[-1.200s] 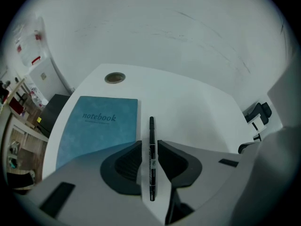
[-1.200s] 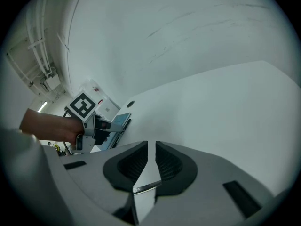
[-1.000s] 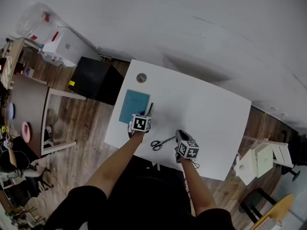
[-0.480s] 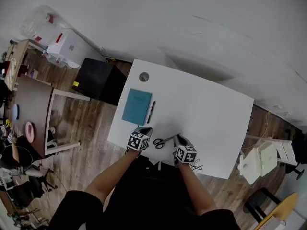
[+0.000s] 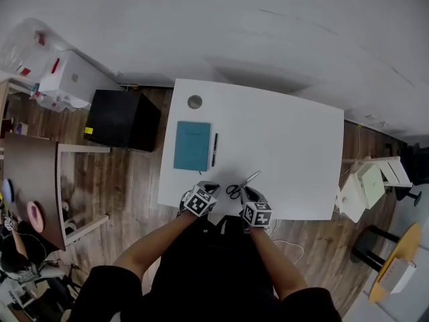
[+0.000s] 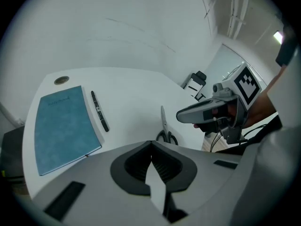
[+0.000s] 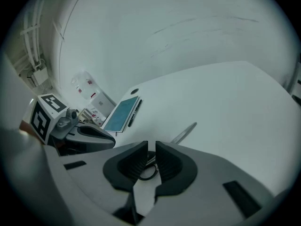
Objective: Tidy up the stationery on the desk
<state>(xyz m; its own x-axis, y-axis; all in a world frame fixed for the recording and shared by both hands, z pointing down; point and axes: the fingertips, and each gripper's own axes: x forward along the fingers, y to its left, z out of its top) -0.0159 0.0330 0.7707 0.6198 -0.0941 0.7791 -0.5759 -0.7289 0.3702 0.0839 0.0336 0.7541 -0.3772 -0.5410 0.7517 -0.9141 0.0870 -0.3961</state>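
Left hand-held gripper (image 6: pixel 151 147): we see it pressed together | right hand-held gripper (image 7: pixel 151 150): slightly parted over the scissors (image 7: pixel 184 133) handles on the surface (image 5: pixel 288 146)

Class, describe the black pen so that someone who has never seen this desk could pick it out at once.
Start at the white desk and find the teal notebook near its left edge. The black pen lies along the notebook's right side, parallel to it: a slim dark stick, unlike the silver-bladed scissors near the front edge.
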